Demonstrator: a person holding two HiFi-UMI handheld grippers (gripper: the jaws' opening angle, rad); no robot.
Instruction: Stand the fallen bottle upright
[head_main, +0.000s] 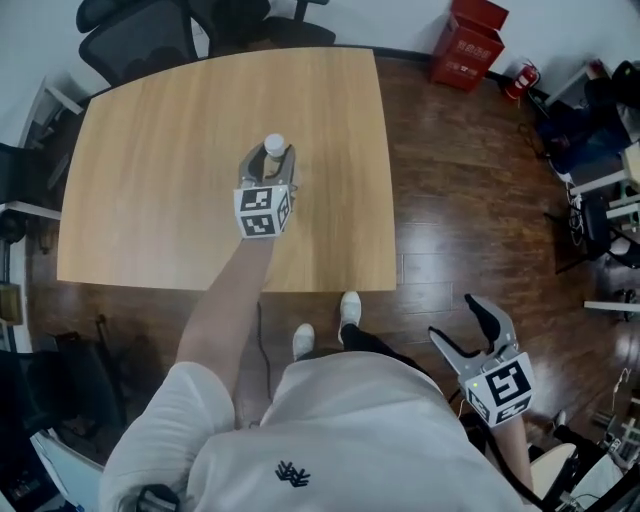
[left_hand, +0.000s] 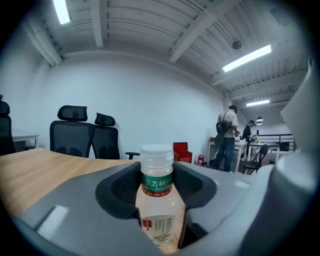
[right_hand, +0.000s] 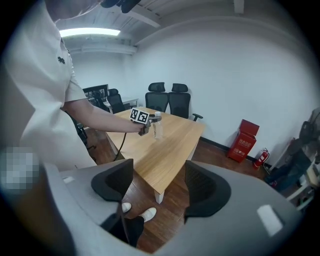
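A clear bottle (left_hand: 157, 192) with a white cap and a green label band stands upright between the pads of my left gripper (head_main: 272, 158), which is shut on its neck and shoulder. In the head view the bottle's cap (head_main: 274, 145) shows over the middle of the wooden table (head_main: 150, 170). The right gripper view shows the bottle (right_hand: 158, 127) upright, and I cannot tell whether its base touches the table. My right gripper (head_main: 457, 318) hangs open and holds nothing, over the floor to the right of the table, with the person's shoes seen between its jaws.
Black office chairs (head_main: 150, 35) stand behind the table's far edge. A red box (head_main: 466, 40) and a fire extinguisher (head_main: 522, 78) sit on the dark wood floor at the back right. Desks with clutter (head_main: 600, 140) line the right side. People (left_hand: 227, 137) stand far off.
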